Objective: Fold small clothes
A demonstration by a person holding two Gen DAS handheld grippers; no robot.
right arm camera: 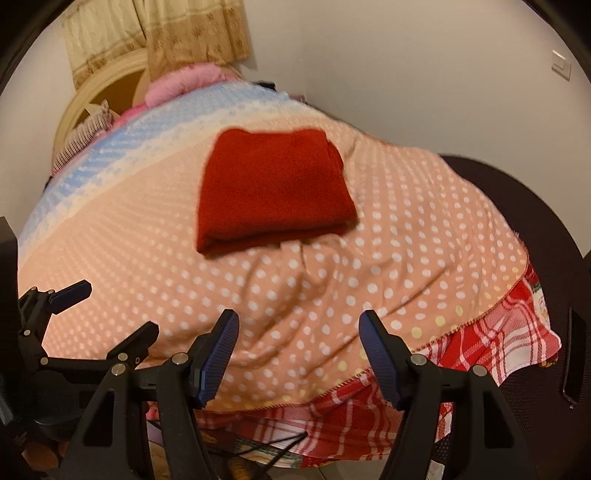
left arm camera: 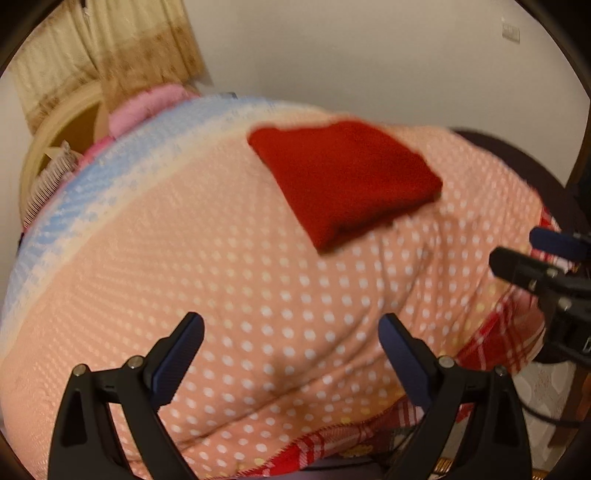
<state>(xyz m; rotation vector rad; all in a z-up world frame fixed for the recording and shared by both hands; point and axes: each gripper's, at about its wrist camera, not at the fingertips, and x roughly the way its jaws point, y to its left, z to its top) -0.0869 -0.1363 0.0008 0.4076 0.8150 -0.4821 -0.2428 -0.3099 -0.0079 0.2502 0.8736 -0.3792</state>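
Note:
A small red garment [left arm camera: 345, 177] lies folded into a flat rectangle on a peach blanket with white dots [left arm camera: 236, 280]. It also shows in the right wrist view [right arm camera: 273, 192], straight ahead of the fingers. My left gripper [left arm camera: 291, 332] is open and empty, held above the blanket short of the garment. My right gripper [right arm camera: 299, 328] is open and empty, also short of the garment. The right gripper shows at the right edge of the left wrist view [left arm camera: 532, 251], and the left gripper at the lower left of the right wrist view [right arm camera: 107, 310].
The blanket has a blue and white band [right arm camera: 122, 155] at the far left. A red plaid cloth [right arm camera: 491, 343] hangs under its near right edge. Pink items [right arm camera: 184, 85] and a beige curtain [right arm camera: 155, 33] are at the back left. A dark chair [right arm camera: 546, 221] is right.

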